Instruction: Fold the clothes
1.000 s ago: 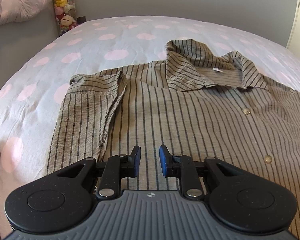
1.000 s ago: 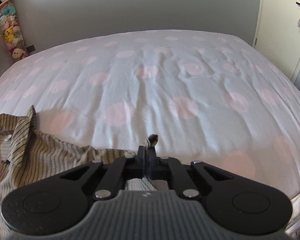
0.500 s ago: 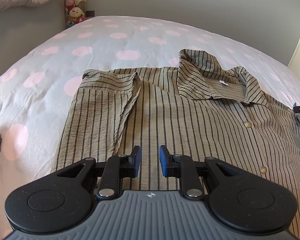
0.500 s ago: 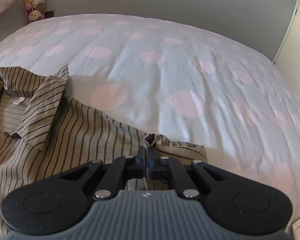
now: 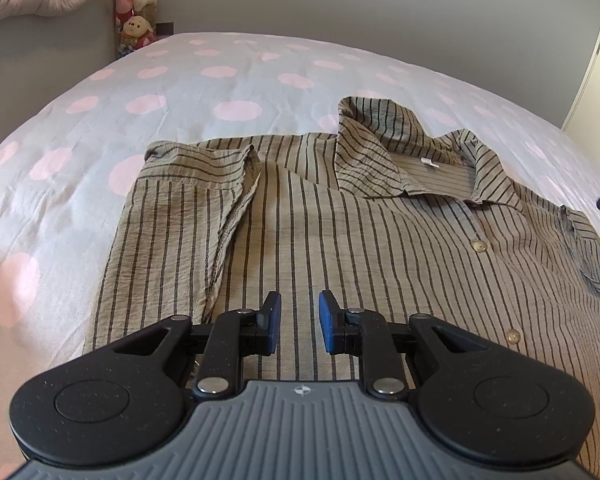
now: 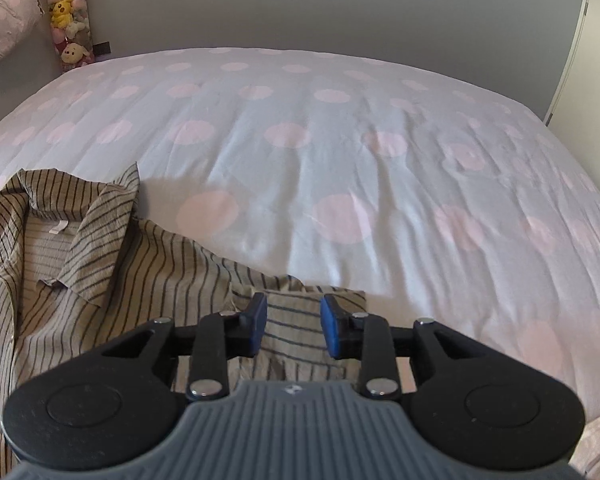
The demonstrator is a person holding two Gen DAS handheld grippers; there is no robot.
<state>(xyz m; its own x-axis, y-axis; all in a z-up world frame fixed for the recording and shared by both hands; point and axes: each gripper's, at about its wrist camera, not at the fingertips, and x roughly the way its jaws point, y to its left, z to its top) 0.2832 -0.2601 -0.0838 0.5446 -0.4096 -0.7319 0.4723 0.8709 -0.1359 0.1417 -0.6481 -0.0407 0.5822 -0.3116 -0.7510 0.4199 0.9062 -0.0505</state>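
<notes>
Between right gripper [image 6: 293,322] blue pads: folded-in sleeve of striped shirt [image 6: 112,280], lying loose, pads not touching it, jaws opening; collar [image 6: 96,236] ahead-left; polka-dot bedsheet [image 6: 340,152] beyond

Under left gripper [image 5: 299,322]: shirt front flat on bed, jaws partly apart, holding nothing; other sleeve [image 5: 180,216] folded in ahead-left, buttons [image 5: 479,246] ahead-right, collar further; plush toys [image 5: 134,8] far left by wall

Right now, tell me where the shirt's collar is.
The collar lies at the shirt's far end on the bed: upper centre-right in the left wrist view, far left in the right wrist view.
</notes>
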